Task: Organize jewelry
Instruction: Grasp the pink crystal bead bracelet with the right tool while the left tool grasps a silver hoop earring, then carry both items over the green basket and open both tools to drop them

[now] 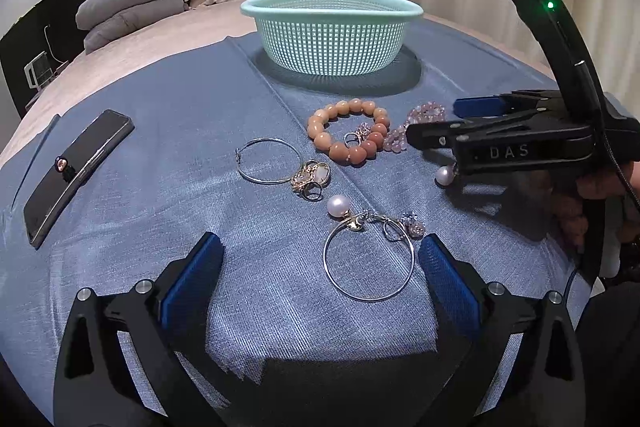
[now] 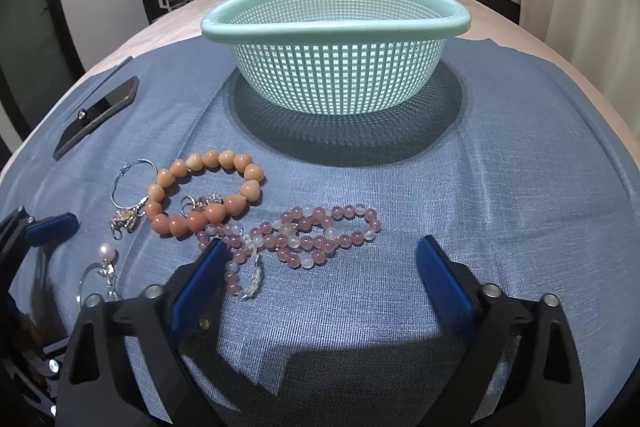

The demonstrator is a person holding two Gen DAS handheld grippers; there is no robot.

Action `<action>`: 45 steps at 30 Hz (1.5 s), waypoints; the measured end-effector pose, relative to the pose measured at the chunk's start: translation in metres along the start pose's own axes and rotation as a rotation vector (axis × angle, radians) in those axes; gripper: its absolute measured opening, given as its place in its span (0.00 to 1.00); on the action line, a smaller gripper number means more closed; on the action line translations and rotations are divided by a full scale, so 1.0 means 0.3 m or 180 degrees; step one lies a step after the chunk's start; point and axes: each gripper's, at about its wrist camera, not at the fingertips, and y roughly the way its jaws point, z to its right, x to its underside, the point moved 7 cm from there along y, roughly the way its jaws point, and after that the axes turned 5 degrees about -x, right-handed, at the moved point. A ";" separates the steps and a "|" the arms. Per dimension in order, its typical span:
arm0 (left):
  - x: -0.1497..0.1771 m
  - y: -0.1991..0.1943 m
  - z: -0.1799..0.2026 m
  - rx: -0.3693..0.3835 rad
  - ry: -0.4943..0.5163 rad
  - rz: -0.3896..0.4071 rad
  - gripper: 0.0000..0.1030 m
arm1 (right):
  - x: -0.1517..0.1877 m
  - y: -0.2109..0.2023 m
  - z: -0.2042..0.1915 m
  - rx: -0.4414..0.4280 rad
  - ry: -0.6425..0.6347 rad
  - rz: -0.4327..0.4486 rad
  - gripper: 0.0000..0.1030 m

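Blue pads apart: left hand-held gripper w/ hoop earring between; right hand-held gripper over pink beads, nothing gripped.

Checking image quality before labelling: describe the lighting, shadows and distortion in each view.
Left wrist view: fisheye bends the bed, dark corners, bright glare on the blue cloth, sharp focus. Right wrist view: same curving, the basket casts a dense mesh shadow towards the camera.
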 end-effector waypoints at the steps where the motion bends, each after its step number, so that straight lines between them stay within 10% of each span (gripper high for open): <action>1: 0.000 -0.006 0.007 0.0024 0.0026 0.0008 0.82 | -0.002 -0.002 -0.001 -0.0022 -0.0011 0.0005 0.47; 3: 0.003 -0.012 0.022 0.0060 0.0095 0.0006 0.74 | -0.005 -0.005 -0.002 -0.0097 0.0007 0.0026 0.23; 8: 0.000 -0.026 0.048 0.0377 0.0085 -0.0070 0.43 | -0.005 -0.018 0.014 -0.0233 0.0072 0.0053 0.10; 26: -0.072 -0.198 0.027 0.0562 -0.0113 0.0027 0.43 | -0.120 -0.318 -0.025 -0.0181 -0.0222 0.0552 0.06; 45: -0.627 -0.041 -0.040 0.0632 0.0062 0.0468 0.44 | -0.581 -0.404 0.033 -0.0105 -0.0380 0.1200 0.06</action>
